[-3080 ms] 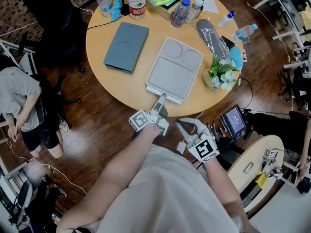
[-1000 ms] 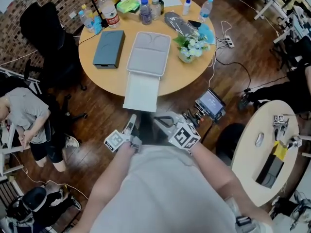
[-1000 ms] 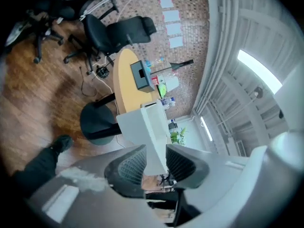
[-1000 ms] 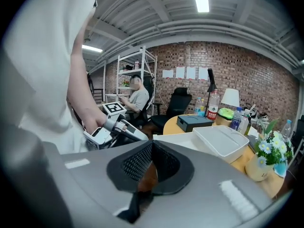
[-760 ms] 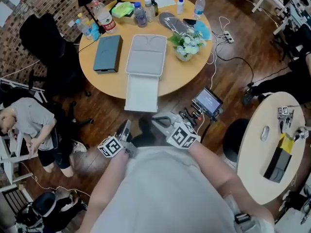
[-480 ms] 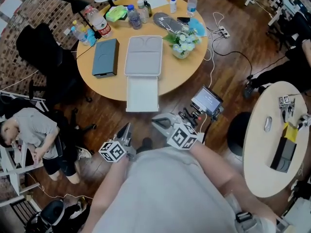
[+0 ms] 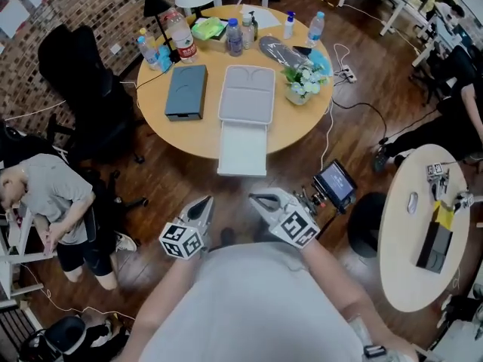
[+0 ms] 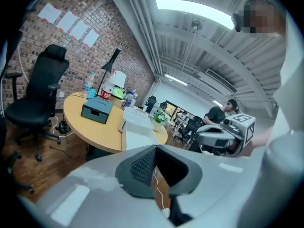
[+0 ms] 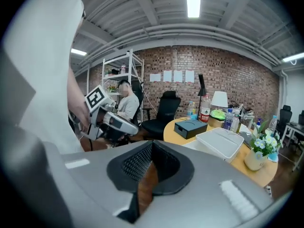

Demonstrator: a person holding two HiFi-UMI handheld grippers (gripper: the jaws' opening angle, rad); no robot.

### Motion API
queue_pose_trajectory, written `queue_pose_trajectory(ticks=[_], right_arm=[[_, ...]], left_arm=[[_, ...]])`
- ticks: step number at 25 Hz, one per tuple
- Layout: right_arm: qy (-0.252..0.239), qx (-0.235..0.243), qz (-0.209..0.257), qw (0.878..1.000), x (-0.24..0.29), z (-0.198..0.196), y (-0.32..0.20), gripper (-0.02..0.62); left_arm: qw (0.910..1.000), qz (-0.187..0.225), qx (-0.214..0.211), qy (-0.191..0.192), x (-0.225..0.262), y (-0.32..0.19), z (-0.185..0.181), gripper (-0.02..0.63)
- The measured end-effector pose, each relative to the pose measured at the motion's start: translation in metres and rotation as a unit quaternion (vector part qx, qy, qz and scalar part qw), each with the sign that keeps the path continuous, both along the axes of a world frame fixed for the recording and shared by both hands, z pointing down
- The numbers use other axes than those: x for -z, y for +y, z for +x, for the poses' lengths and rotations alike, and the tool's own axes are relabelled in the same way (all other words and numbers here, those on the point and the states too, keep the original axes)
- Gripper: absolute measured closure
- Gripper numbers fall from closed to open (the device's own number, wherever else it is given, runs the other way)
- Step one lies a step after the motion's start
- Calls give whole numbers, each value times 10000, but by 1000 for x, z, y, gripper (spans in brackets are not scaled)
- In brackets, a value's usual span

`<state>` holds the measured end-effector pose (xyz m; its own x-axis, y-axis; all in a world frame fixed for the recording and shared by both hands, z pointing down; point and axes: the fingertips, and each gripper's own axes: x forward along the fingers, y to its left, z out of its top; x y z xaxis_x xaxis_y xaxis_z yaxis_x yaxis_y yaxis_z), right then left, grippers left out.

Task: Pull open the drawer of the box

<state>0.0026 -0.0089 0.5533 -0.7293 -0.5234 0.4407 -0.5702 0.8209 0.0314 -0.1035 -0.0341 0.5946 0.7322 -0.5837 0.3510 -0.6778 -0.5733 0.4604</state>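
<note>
Both fully closed with nothing held, left gripper [image 7: 207, 200], right gripper [image 7: 254, 198], well apart from the pulled-out drawer [image 7: 242, 149]

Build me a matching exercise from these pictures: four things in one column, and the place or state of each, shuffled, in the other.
Things:
1. drawer
2. dark blue-grey box
3. flowers
4. left gripper

Place or state:
a. shut and empty, away from the table
b. in the head view, left of the pale box
c. pulled out toward the person
d. in the head view, right of the pale box

Pairs: 1-c, 2-b, 3-d, 4-a.
</note>
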Motion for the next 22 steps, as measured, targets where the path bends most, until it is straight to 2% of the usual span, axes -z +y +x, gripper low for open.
queue_pose_trajectory(ticks=[3,8,11,15,22], right_arm=[[-298,-192,54,9994,18,-19,7,591],[-208,-386,148,9989,34,-38,25,591],[-409,-592,146,9973,43,-48,37,590],[-551,-792,51,9953,48,-56,53,591],[-778,-1013,37,9918,52,-63,72,591]], left_arm=[[9996,182,-214,47,10,12,-5,604],[9962,509,-693,128,36,25,-5,604],[9928,718,-946,154,52,34,-8,604],[9857,1004,-1290,413,68,51,-9,604],[9791,1120,-1665,338,66,68,-8,604]])
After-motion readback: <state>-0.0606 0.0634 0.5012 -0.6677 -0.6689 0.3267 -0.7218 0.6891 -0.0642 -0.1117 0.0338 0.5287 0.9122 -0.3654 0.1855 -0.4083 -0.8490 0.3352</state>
